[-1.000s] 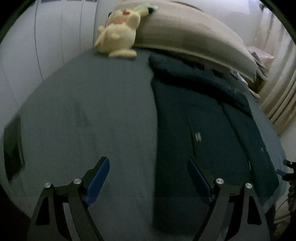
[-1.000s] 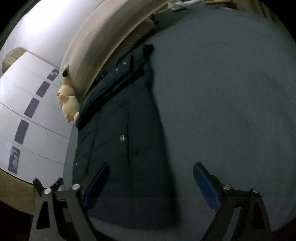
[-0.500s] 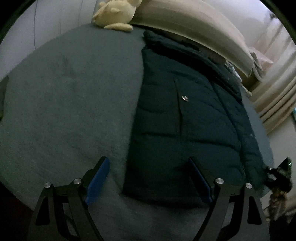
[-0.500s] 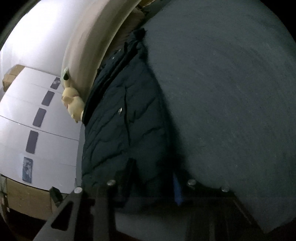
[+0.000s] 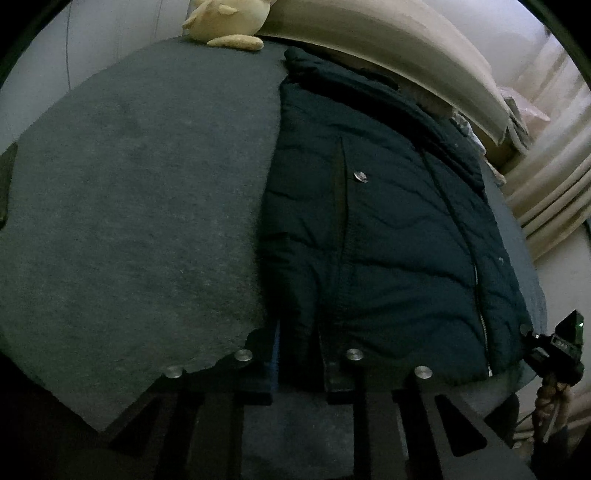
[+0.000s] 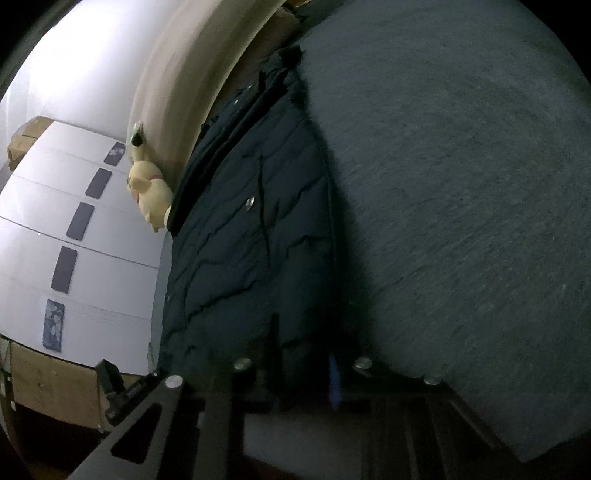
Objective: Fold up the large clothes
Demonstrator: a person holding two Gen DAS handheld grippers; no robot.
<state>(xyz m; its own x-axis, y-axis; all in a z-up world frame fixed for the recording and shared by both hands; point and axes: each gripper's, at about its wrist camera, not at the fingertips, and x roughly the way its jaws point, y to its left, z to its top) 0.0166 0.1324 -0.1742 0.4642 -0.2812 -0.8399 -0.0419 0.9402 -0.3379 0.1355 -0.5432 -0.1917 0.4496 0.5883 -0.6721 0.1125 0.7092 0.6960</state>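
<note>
A dark teal quilted puffer jacket (image 5: 388,229) lies flat on a bed covered with a grey blanket (image 5: 140,206). Its collar end points toward the beige headboard (image 5: 388,48) and its hem lies at the near edge of the bed. A metal snap (image 5: 360,176) shows beside a vertical seam on the front, and a zipper (image 5: 480,295) runs down toward the hem on the right side of the left wrist view.

The left gripper (image 5: 299,365) sits at the hem near the jacket's left corner. Its fingers are closing, with a fold of the hem fabric between them, and they appear to press on it. The right gripper (image 6: 303,373) is at the hem near the jacket's other corner, close to the long edge that borders the bare blanket. Its fingers are also closing around the dark padded fabric; a blue pad (image 6: 333,380) shows against the cloth on one side.

A yellow plush toy (image 5: 225,22) rests against the headboard at the far corner of the bed, just beside the jacket's collar end. In the right wrist view, white wardrobe panels (image 6: 92,240) with dark rectangular insets stand beyond the bed's far side. Pale curtains (image 5: 546,192) hang at the right of the left wrist view.
</note>
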